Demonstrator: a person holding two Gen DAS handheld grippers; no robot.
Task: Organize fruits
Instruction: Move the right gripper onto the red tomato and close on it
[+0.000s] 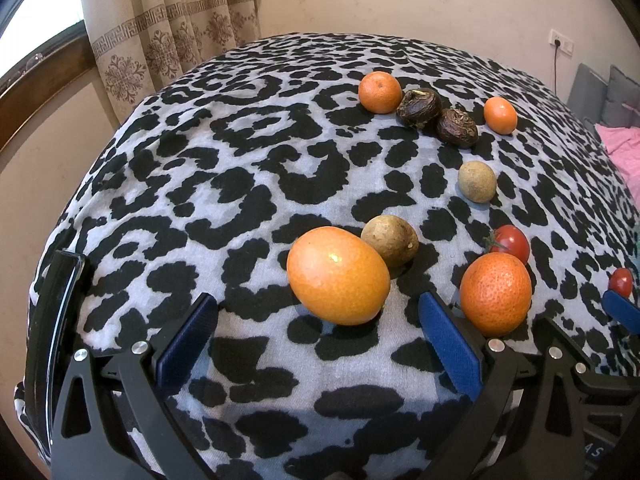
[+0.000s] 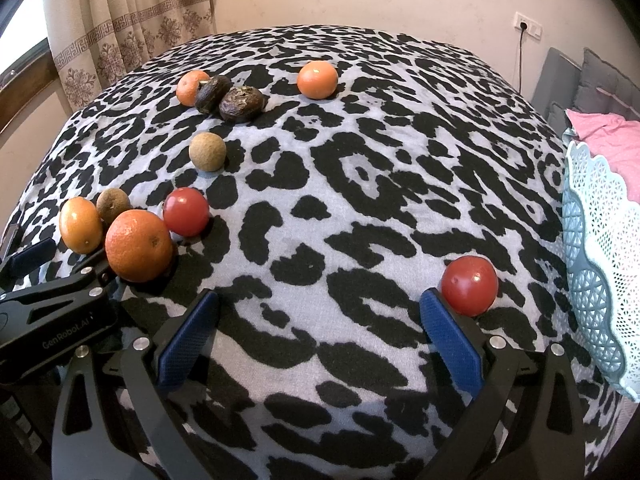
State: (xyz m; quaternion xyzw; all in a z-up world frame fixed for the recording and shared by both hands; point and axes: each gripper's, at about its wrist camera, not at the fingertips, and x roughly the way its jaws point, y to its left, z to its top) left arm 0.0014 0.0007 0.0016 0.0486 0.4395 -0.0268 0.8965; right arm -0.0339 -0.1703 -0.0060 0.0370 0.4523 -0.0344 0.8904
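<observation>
Fruits lie scattered on a leopard-print cloth. In the left wrist view my left gripper is open, with an oval orange fruit just ahead between its fingers. A brown round fruit sits behind it, and a mandarin lies beside the right finger. My right gripper is open and empty; a red tomato touches its right fingertip. Another tomato, a mandarin and two dark wrinkled fruits lie to the left.
A pale blue lattice basket stands at the right edge of the table. Two more mandarins and a tan round fruit lie farther back. A curtain and wall are behind, pink bedding to the right.
</observation>
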